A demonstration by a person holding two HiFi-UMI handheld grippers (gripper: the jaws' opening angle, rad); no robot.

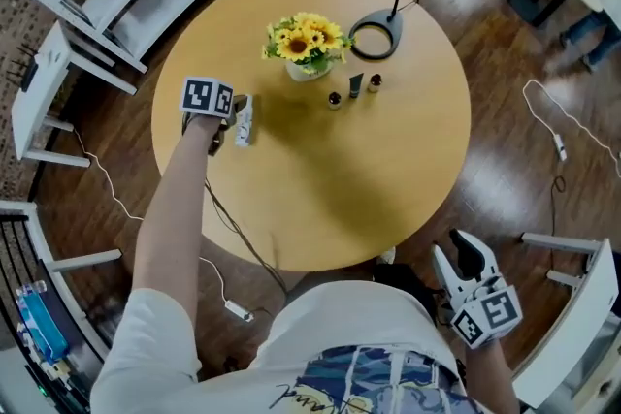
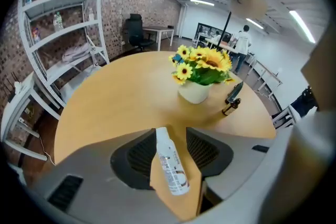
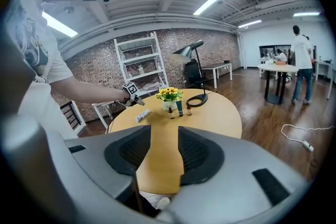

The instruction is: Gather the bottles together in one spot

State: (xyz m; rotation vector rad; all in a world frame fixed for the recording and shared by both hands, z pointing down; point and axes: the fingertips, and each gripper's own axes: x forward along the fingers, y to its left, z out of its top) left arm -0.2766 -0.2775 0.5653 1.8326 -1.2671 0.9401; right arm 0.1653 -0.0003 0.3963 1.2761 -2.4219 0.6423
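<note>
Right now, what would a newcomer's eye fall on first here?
The pot of sunflowers near the round table's far side draws the eye first, three small bottles standing just right of it. Next, the left claw, jaws apart around a white bottle lying on its side on the table's left part.

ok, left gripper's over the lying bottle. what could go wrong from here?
1. The white bottle lies skewed between the left gripper's open jaws, nearer one pad; closing may spin or roll it away.
2. The three small bottles stand close together by the vase; setting it there could topple them.
</note>
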